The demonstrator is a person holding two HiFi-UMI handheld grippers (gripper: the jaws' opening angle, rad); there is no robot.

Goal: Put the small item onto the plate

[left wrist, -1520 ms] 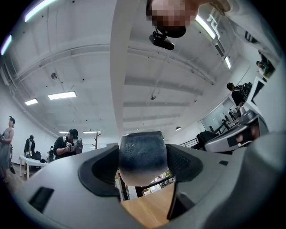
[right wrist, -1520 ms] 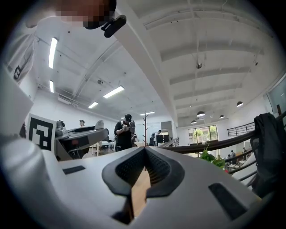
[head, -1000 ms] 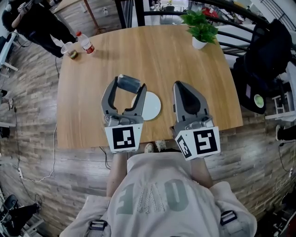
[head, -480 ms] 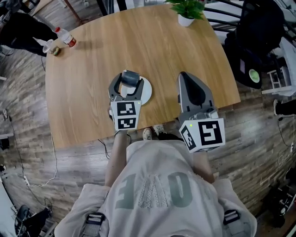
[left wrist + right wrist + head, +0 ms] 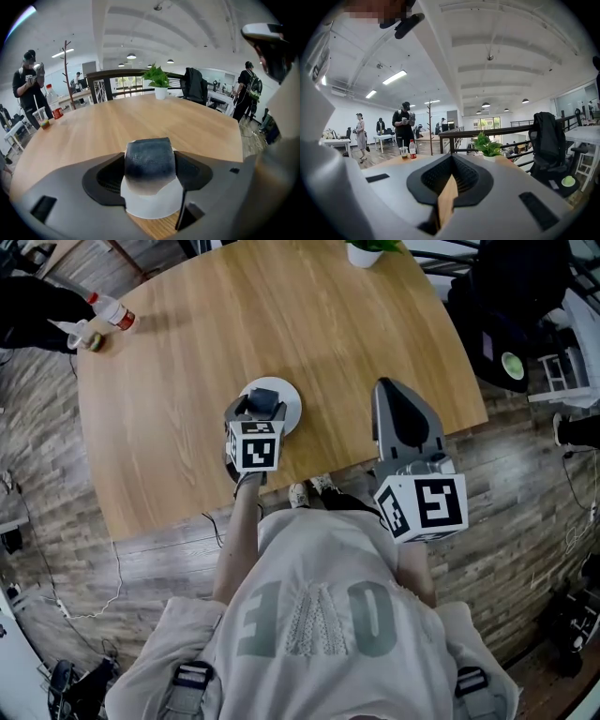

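Two tongs are in view, and only one of them carries something. The left tongs (image 5: 150, 174) are clamped on the small dark grey block (image 5: 150, 159), with one jaw pressing on each side of it. The right tongs (image 5: 448, 190) are closed together and empty. Only a thin slit is between their jaws, and a strip of wood shows through it. They hang by the near edge of the counter, apart from the work.

Directly under the block lies the round white plate (image 5: 154, 211), which sits on the light wooden counter (image 5: 281, 315) close to its near edge. In the head view the block is over the middle of the plate. I cannot tell whether its bottom touches the plate or is just above it.

I judge that the task is at the placing step, because the block is carried to the right place and is not yet released. The next move calls for lowering the left tongs until the block rests on the plate. Then the jaws should open gently, so the block does not roll or stick to one jaw, and the tongs should lift straight up. The right tongs have nothing to do here.
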